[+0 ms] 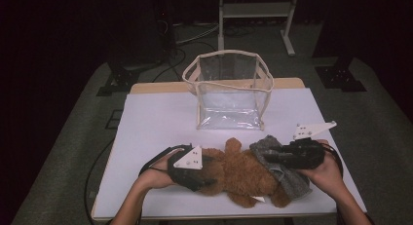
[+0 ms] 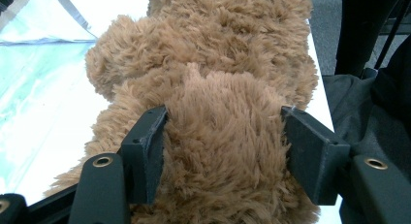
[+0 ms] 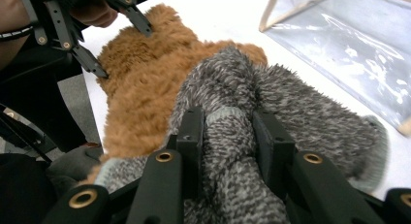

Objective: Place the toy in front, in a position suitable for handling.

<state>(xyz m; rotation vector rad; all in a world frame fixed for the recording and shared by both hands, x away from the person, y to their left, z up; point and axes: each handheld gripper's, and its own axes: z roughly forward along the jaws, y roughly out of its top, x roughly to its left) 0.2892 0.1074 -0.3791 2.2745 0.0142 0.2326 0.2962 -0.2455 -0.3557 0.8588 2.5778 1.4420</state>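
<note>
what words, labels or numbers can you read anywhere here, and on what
None: no readable text in any view.
The brown plush bear, the grey knitted garment and the clear bag show no print.
A small white tab pokes out under the bear, maybe a sewn-in tag, too small to read.
The left gripper and right gripper carry no markings.

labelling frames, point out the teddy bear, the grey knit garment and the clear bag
teddy bear [image 1: 238, 174]: high view, on its brown belly
grey knit garment [image 3: 291, 105]: right gripper view, on the fuzzy fabric beyond the jaws
clear bag [image 1: 229, 96]: high view, on its transparent front wall
</note>
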